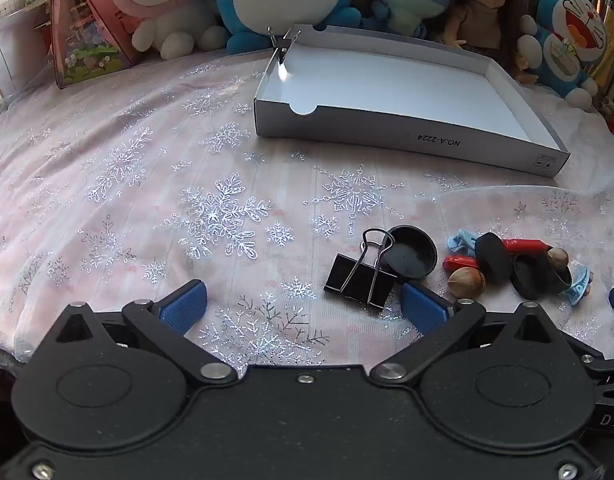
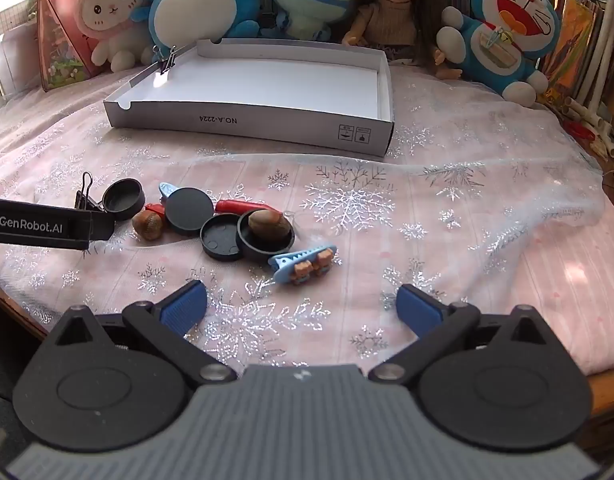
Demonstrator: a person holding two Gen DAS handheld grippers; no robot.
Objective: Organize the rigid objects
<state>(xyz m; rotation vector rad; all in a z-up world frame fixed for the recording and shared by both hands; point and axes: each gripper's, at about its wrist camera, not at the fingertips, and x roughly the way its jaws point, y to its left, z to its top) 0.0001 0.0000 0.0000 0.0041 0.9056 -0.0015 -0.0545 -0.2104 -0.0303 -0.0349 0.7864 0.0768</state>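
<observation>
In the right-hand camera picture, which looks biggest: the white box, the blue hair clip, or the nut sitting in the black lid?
1. White box, largest by far, though farthest away.
2. Blue hair clip.
3. Nut, close to the clip; the clip lies nearer the camera, so unsure.

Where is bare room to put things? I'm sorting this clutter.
The white cardboard box tray is bare inside. Snowflake cloth left of the black binder clip is free. Crowded: the black round lids and brown nuts.
</observation>
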